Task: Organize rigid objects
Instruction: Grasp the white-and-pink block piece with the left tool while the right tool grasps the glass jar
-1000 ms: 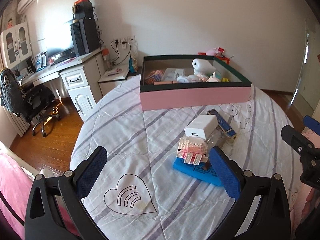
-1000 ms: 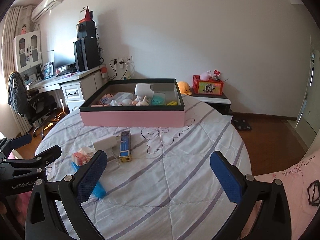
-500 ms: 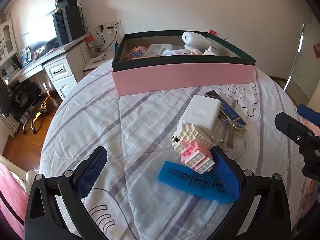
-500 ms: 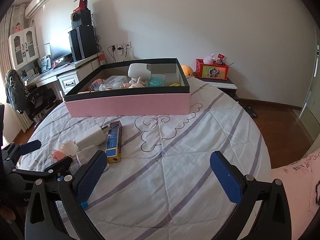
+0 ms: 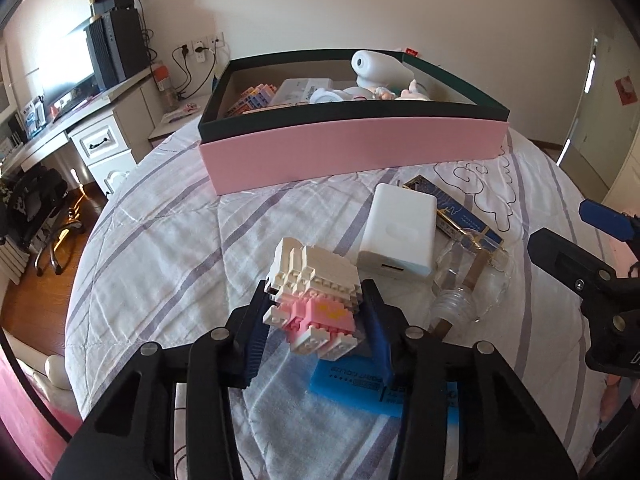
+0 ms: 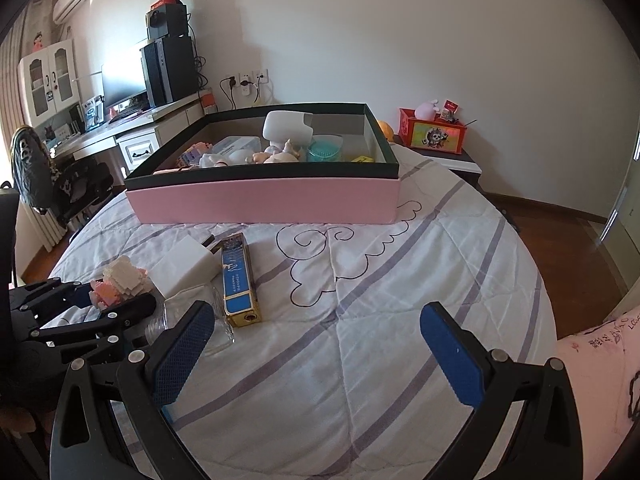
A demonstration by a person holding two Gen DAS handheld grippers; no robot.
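A white-and-pink brick figure stands on a blue flat case on the quilt. My left gripper is closing its jaws, and both blue pads press on the figure's sides. Beside it lie a white charger block, a blue-and-gold box and a clear plastic bottle. My right gripper hangs open over bare quilt to the right of the pile, holding nothing. A pink box with a dark rim holds several items.
The round bed's quilt drops off on all sides to wooden floor. At the left stand a white desk with a computer and a black chair. Behind the pink box, a red box sits on a low table.
My left gripper moved forward and down to the pile, and its jaws went from wide apart to closed on the brick figure. My right gripper drew closer to the quilt.
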